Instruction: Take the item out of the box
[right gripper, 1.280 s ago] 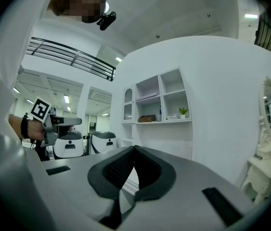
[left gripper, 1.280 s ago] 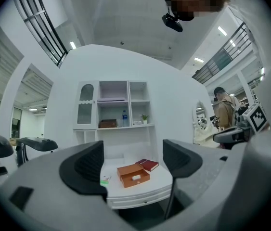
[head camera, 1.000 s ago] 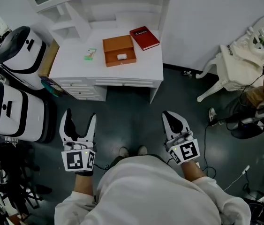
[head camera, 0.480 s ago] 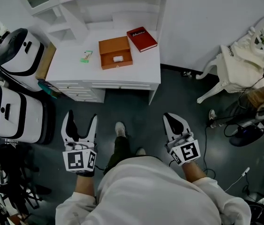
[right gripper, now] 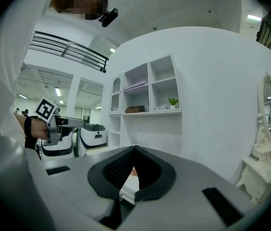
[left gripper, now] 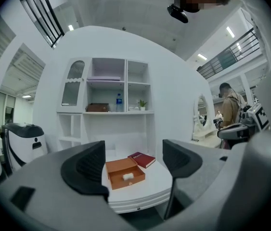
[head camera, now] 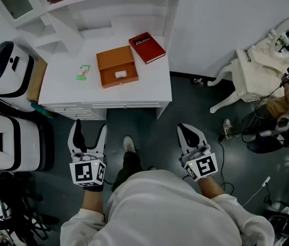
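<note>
Two grippers are hovering low over the dark floor, well short of the white desk (head camera: 152, 83) the person is facing. The left gripper (head camera: 88, 134) is holding its jaws wide apart with nothing between them, while the right gripper (head camera: 190, 135) is carrying its jaws pressed together, empty. An orange box (head camera: 114, 58) is sitting open on the desk, just beside a red book (head camera: 147, 47), and the item (head camera: 120, 74) is lying inside it near the front wall: a small white piece, too small to tell its make. It is probably going to handle as something light and perhaps soft, so a gentle pinch should be enough. Coming straight down between the low box walls and closing across its narrow sides is looking like the safest hold. The box itself may be light enough to slide, so steadying it with the other gripper could be helping.
</note>
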{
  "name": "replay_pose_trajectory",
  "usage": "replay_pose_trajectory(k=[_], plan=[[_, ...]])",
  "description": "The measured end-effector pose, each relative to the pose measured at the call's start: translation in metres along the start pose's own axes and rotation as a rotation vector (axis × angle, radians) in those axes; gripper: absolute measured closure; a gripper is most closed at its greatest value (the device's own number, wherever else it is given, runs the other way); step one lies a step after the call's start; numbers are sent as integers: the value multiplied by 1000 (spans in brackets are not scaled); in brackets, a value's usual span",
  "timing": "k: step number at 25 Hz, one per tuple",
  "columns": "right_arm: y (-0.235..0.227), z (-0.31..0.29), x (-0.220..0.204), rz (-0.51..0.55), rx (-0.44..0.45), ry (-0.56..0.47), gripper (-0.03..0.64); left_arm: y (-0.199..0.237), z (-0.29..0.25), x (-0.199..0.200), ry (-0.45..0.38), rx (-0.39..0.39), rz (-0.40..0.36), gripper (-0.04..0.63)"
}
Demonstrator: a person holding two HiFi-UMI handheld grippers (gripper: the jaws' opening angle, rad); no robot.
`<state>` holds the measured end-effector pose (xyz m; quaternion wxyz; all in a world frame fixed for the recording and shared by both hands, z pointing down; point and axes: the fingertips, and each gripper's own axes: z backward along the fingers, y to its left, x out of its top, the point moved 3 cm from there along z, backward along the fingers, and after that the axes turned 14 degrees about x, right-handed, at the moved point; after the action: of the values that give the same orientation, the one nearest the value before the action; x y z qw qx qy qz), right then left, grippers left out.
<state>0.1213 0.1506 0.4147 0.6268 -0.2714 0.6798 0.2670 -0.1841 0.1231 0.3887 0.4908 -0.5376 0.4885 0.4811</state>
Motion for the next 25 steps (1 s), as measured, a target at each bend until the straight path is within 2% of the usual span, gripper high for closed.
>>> replay_pose_trajectory(k=[9, 15, 20, 25], plan=[[-43, -95, 27, 13, -81, 22, 594, 22, -121, -9, 45, -110, -27, 221], [-56, -152, 34, 10, -123, 27, 594, 31, -189, -29, 109, -185, -10, 221], [-66, -174, 27, -8, -139, 51, 594, 24, -230, -59, 209, -205, 20, 221], [-104, -185, 20, -23, -162, 57, 594, 10, -272, -89, 296, -199, 16, 230]])
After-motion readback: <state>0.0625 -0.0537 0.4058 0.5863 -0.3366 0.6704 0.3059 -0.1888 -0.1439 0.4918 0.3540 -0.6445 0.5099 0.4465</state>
